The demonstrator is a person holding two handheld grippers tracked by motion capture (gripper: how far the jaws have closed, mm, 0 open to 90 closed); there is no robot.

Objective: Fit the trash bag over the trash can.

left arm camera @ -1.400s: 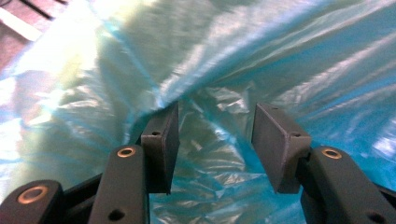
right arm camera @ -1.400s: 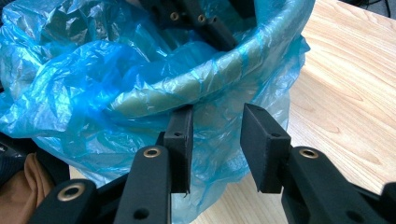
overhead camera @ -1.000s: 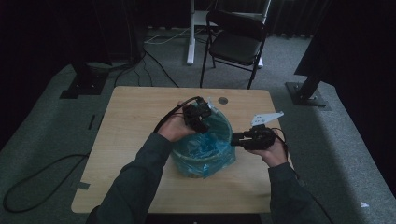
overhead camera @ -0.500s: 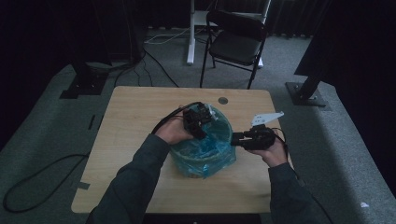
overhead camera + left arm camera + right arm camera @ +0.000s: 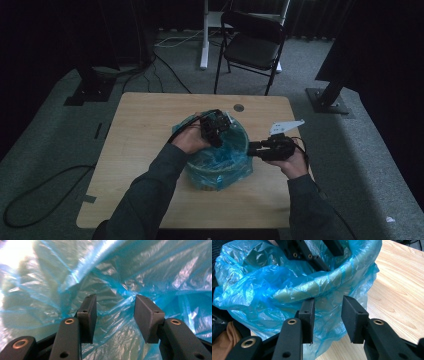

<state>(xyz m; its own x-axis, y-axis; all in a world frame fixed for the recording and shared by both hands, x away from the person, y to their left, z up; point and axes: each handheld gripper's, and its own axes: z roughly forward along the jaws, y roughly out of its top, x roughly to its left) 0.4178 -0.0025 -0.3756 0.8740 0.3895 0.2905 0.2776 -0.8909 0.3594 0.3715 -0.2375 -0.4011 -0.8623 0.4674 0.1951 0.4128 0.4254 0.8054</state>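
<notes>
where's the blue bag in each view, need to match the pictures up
High view: blue bag lines the bin at table centre.
Left gripper view: bag film fills the background behind the jaws.
Right gripper view: bag upper left, folded over the rim.
Shared landmark: left gripper inside the bag.

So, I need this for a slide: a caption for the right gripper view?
Right gripper, open fingers at a bucket's rim, lined with a blue bag.

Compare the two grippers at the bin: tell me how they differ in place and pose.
The left gripper reaches down inside the bin, jaws among the blue bag's loose folds; the right gripper lies level outside, jaws at the bag-covered rim. The left gripper's gap has crumpled film behind it, the right's the bin's outer wall. Both stand open, pinching nothing.
</notes>
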